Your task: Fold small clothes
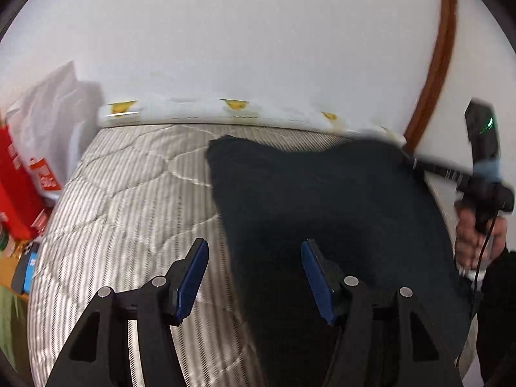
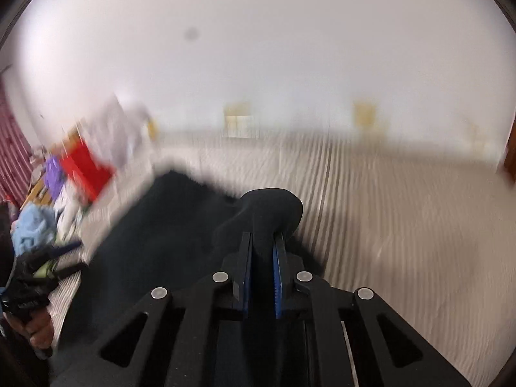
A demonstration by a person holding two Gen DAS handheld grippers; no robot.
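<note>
The striped quilted bed [image 1: 129, 193] runs to the white wall, carrying the dark garment [image 1: 322, 200] spread over its right side, one corner near the far edge. The right tool [image 2: 262, 242] is pressed together on a bunched fold of that garment. The left tool [image 1: 253, 258] is spread over the garment's left edge — nothing between its blue pads [image 1: 190, 287].

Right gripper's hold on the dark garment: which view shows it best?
The right wrist view. There the right gripper is shut on a bunched fold of the dark garment. The left wrist view shows only its blurred body at the garment's far edge.
</note>
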